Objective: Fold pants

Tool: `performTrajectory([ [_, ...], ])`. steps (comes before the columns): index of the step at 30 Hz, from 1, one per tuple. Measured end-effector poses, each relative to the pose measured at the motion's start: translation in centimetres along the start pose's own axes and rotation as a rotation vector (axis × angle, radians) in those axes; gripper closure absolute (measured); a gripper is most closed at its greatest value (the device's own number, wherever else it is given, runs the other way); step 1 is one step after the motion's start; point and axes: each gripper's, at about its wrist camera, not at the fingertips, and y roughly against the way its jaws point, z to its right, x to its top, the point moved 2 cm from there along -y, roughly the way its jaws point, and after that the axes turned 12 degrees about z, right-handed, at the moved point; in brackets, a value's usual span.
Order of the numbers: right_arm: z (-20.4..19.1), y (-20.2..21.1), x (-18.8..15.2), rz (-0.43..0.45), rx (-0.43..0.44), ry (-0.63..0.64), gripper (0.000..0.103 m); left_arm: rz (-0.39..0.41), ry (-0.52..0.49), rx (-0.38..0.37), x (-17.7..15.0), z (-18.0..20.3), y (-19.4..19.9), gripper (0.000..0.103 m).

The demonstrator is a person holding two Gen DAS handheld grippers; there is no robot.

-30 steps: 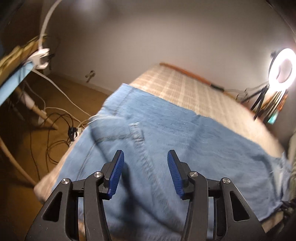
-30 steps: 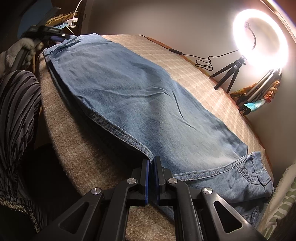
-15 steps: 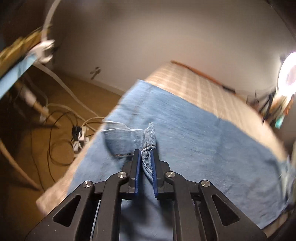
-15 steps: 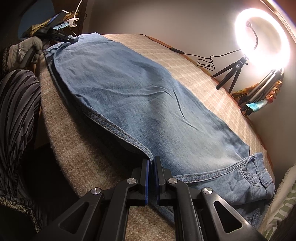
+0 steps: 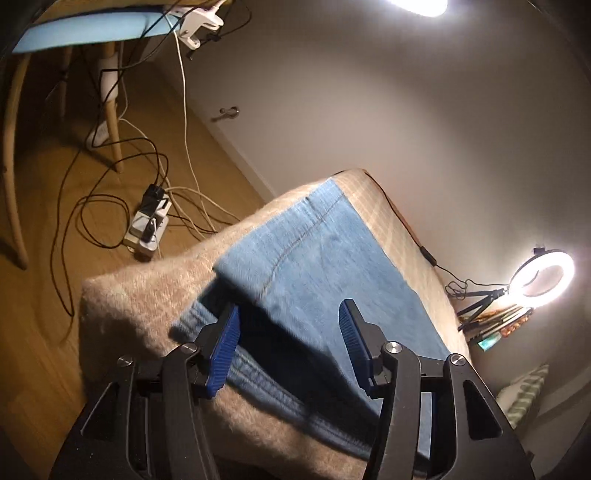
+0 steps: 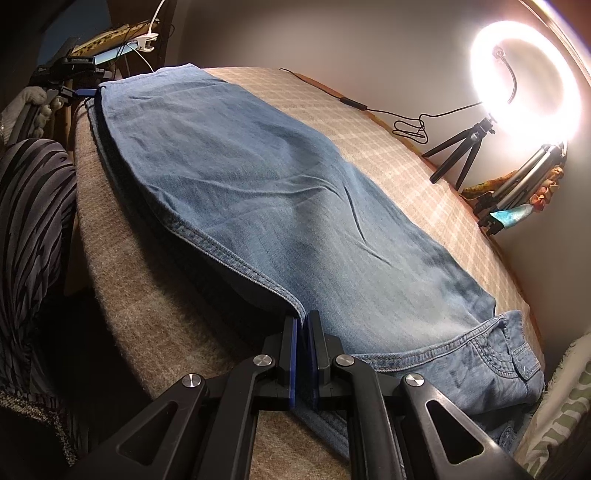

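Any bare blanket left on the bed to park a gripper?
Yes: the checked beige blanket is bare between the blue denim jeans and the wall-side black cable, and along the near edge strip. It is crowded at the ring light tripods and at the waistband corner.

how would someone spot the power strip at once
Look past the foot of the blanket-covered bed to the wooden floor. The white power strip lies there, under the chair, the only blocky thing among the loose cables, black plugs stuck in it.
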Motion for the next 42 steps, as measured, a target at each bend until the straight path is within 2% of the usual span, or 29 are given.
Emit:
performTrajectory([
  [2,0.1,0.1,0.1,0.003,-0.003,0.001,0.1,0.01,-0.011,0.014,0.4,0.1,-0.5,0.054],
  [3,0.1,0.2,0.1,0.004,-0.005,0.003,0.1,0.014,-0.02,0.016,0.5,0.1,-0.5,0.063],
  [4,0.1,0.2,0.1,0.005,-0.007,0.005,0.1,0.014,-0.037,0.01,0.5,0.3,-0.7,0.089],
  [5,0.2,0.3,0.2,0.007,-0.011,0.008,0.1,0.012,-0.058,0.007,0.6,0.4,-0.7,0.099],
  [10,0.7,1.2,0.9,0.037,-0.046,0.017,0.101,0.061,-0.086,-0.014,1.1,0.9,1.0,0.1],
  [12,0.9,1.8,1.2,0.053,-0.055,0.019,0.101,0.081,-0.065,-0.033,1.2,0.6,2.4,0.1],
  [14,0.9,2.0,1.1,0.059,-0.049,0.022,0.101,0.084,-0.071,-0.022,0.7,0.0,2.9,0.1],
  [18,-0.3,0.6,-0.2,0.011,-0.022,0.035,0.102,0.026,-0.071,0.032,-0.9,-2.1,1.4,0.1],
  [20,-1.0,0.2,-0.7,-0.004,-0.014,0.047,0.102,0.032,-0.096,0.039,-0.9,-1.8,1.3,0.099],
  [25,-0.9,0.7,-1.8,-0.021,0.019,0.003,0.101,0.027,-0.177,0.124,0.5,-0.8,1.4,0.086],
  [27,-1.0,1.1,-2.2,-0.019,0.022,-0.011,0.1,0.049,-0.215,0.159,1.2,-0.3,2.1,0.082],
  [29,-0.8,1.5,-2.4,-0.012,0.032,-0.042,0.097,0.072,-0.244,0.168,1.6,0.4,2.7,0.082],
  [31,0.1,2.3,-2.2,0.018,0.044,-0.117,0.093,0.077,-0.284,0.134,2.2,1.8,3.2,0.082],
  [33,1.3,3.2,-2.0,0.053,0.041,-0.201,0.079,0.055,-0.332,0.079,2.3,4.1,3.2,0.08],
  [36,3.4,4.9,-2.2,0.106,0.021,-0.309,0.076,0.013,-0.395,-0.015,1.8,7.8,2.9,0.068],
  [39,5.9,6.3,-3.0,0.13,-0.03,-0.417,0.068,-0.062,-0.452,-0.158,0.6,13.2,2.0,0.06],
  [41,8.2,6.9,-3.8,0.14,-0.064,-0.509,0.056,-0.102,-0.482,-0.228,-0.4,16.0,1.4,0.054],
  [42,9.3,7.3,-4.1,0.148,-0.088,-0.555,0.045,-0.129,-0.505,-0.278,-1.2,18.3,1.1,0.05],
])
